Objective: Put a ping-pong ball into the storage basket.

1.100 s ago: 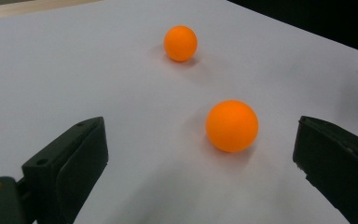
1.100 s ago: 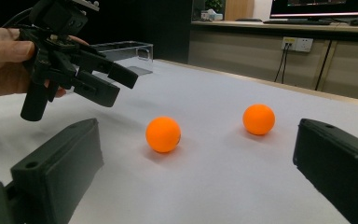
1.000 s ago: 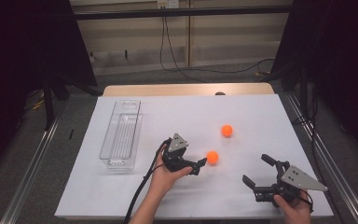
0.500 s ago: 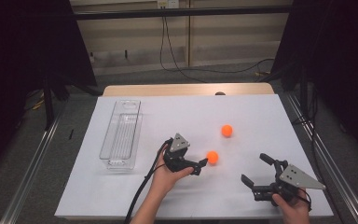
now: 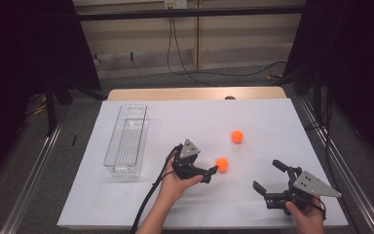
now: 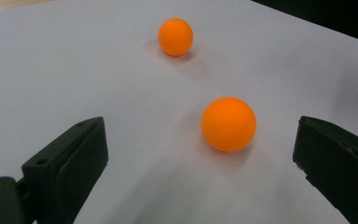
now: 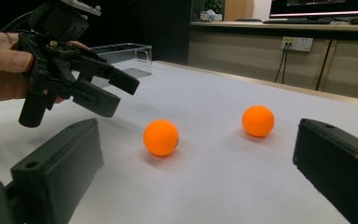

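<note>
The nearer orange ball (image 6: 228,124) lies on the white surface (image 5: 141,195), framed by the gaping left tongs (image 5: 210,173) — untouched. It is judged light, hard, smooth and quick to roll — best pinched across its widest middle. The right tongs (image 5: 269,178) are held open too.

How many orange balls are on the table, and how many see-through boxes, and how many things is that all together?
Orange balls: 2, the near ball just ahead of the open left hand-held gripper, and the far ball.
Clear plastic bin: 1, at the left of the table.
Total: 3
</note>
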The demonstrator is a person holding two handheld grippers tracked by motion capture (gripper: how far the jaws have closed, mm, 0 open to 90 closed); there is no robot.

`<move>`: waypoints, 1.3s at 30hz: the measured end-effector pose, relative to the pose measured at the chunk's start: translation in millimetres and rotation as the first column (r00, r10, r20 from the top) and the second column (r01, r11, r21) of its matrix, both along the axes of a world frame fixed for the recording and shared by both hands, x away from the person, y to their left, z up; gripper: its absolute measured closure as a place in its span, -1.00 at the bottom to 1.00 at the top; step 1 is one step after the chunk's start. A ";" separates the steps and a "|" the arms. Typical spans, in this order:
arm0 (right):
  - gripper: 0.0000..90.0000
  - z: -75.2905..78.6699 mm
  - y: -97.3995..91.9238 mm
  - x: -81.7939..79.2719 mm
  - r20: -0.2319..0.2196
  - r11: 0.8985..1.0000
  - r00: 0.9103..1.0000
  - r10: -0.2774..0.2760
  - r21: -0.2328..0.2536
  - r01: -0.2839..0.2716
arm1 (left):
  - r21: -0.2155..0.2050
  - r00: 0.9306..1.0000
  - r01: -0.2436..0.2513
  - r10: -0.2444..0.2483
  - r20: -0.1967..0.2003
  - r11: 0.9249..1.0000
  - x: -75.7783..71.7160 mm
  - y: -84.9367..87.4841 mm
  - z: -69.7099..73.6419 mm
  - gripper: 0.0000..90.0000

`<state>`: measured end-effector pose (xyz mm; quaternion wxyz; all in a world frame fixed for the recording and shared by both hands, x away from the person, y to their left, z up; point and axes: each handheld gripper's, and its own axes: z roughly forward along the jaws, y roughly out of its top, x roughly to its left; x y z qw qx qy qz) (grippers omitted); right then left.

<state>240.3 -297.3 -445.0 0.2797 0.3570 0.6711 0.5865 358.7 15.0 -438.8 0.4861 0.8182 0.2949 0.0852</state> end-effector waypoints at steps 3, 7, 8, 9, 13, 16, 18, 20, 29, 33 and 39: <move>-0.98 0.2 1.2 -0.8 -0.002 1.000 1.000 0.006 -0.003 -0.006 | 0.005 1.000 0.007 -0.007 -0.001 1.000 0.1 -2.7 0.5 -0.93; -0.98 -0.1 1.6 -0.1 0.000 1.000 1.000 0.007 -0.008 -0.007 | 0.007 1.000 0.009 -0.009 0.003 1.000 0.7 -4.4 1.2 -0.93; -0.98 -0.1 1.5 -0.1 0.000 1.000 1.000 0.007 -0.007 -0.007 | 0.009 1.000 0.007 -0.007 0.002 1.000 0.8 -4.8 0.8 -0.93; -0.98 0.0 1.4 -0.1 0.001 1.000 1.000 0.007 -0.006 -0.007 | 0.011 1.000 0.007 -0.007 -0.001 1.000 0.9 -5.3 0.4 -0.93; -0.98 0.1 0.9 -0.2 0.000 1.000 1.000 0.004 -0.005 -0.004 | 0.012 1.000 0.013 -0.013 -0.005 1.000 0.6 -8.8 -0.8 -0.93; -0.98 0.4 1.0 -0.7 -0.001 1.000 1.000 0.006 -0.001 -0.006 | 0.019 1.000 0.018 -0.018 -0.010 1.000 0.9 -12.0 -2.3 -0.93; -0.98 0.5 1.0 -0.8 0.001 1.000 1.000 0.008 -0.003 -0.008 | 0.027 1.000 0.018 -0.017 -0.011 0.999 1.7 -13.4 -2.8 -0.93; -0.98 0.4 0.9 -0.9 0.001 1.000 1.000 0.008 -0.003 -0.008 | 0.030 1.000 0.017 -0.016 -0.013 0.999 2.7 -14.4 -2.8 -0.93; -0.98 0.5 1.1 -0.6 0.003 1.000 1.000 0.009 -0.002 -0.009 | 0.037 1.000 0.025 -0.024 -0.017 0.999 4.3 -20.1 -1.4 -0.93; -0.98 0.5 0.8 -0.6 0.002 1.000 1.000 0.006 0.000 -0.006 | 0.046 1.000 0.020 -0.019 -0.019 0.999 5.3 -21.5 -2.4 -0.93; -0.98 0.3 1.3 -0.4 0.000 1.000 1.000 0.008 0.000 -0.008 | 0.044 1.000 0.007 -0.006 -0.021 0.999 6.6 -21.9 -2.4 -0.95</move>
